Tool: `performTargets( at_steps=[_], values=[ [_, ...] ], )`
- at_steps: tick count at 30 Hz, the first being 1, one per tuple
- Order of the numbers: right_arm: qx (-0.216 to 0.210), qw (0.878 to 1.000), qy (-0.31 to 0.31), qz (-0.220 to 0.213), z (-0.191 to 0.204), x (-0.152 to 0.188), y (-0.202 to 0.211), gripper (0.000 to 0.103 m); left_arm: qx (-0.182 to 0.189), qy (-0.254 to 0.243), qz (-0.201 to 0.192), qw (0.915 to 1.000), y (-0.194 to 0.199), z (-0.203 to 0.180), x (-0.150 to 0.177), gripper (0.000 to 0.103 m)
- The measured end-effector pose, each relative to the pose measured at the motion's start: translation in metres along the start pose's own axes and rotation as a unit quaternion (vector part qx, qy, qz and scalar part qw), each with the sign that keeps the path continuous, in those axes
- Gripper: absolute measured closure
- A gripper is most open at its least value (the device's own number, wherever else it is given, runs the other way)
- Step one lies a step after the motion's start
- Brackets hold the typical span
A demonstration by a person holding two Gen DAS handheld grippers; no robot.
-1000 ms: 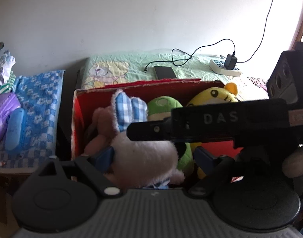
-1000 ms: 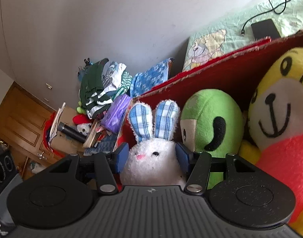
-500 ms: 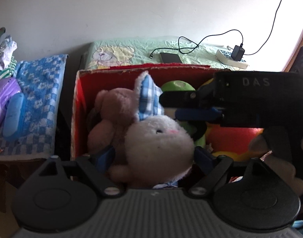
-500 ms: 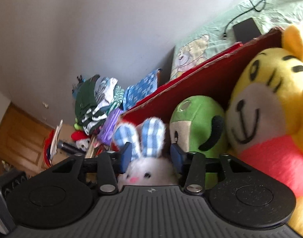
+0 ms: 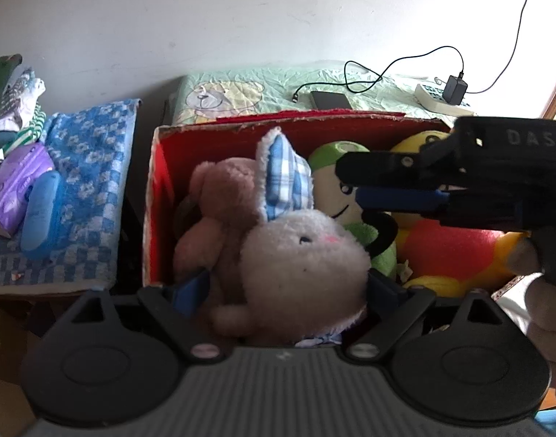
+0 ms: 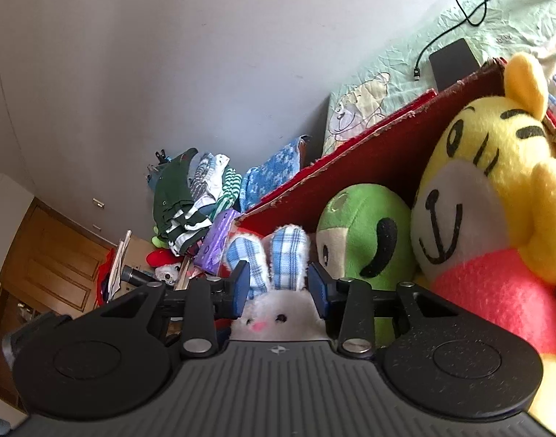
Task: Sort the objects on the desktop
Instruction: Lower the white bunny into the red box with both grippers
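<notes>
A white bunny plush (image 5: pixel 307 266) with blue checked ears sits between the fingers of my left gripper (image 5: pixel 285 287), which is shut on its body at the front edge of the red box (image 5: pixel 157 189). A brown plush (image 5: pixel 219 196), a green plush (image 5: pixel 328 167) and a yellow tiger plush (image 5: pixel 452 244) lie inside the box. My right gripper (image 5: pixel 354 182) reaches in from the right above the green plush, just clear of the bunny's ear. In the right wrist view the bunny (image 6: pixel 278 313) shows low between the narrowly open fingers of the right gripper (image 6: pixel 278 286).
Left of the box, a blue checked cloth (image 5: pixel 88 167) carries a purple pack (image 5: pixel 15 185) and a blue case (image 5: pixel 41 211). Behind it lies a green quilt (image 5: pixel 241 87) with a phone (image 5: pixel 330 100), cable and power strip (image 5: pixel 441 98). A clothes pile (image 6: pixel 190 196) is stacked further left.
The bunny has turned in my left gripper, so its face now shows to the left camera. My right gripper has drawn back to the right and its fingers have narrowed.
</notes>
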State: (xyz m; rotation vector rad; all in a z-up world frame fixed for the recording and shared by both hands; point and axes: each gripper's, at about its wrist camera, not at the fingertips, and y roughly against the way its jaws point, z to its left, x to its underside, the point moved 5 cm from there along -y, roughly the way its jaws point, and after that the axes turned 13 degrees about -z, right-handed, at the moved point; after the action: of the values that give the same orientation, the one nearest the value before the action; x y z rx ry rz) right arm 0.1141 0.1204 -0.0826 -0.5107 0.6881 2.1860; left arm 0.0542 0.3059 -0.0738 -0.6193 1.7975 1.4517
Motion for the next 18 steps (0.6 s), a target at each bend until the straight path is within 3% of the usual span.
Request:
performTargets(
  at_steps=[18],
  values=[
    [-0.001, 0.999, 0.030, 0.041, 0.008, 0.022, -0.003, 0.066, -0.040, -0.008, 0.008, 0.9991, 0.001, -0.005, 0.004, 0.005]
  ],
)
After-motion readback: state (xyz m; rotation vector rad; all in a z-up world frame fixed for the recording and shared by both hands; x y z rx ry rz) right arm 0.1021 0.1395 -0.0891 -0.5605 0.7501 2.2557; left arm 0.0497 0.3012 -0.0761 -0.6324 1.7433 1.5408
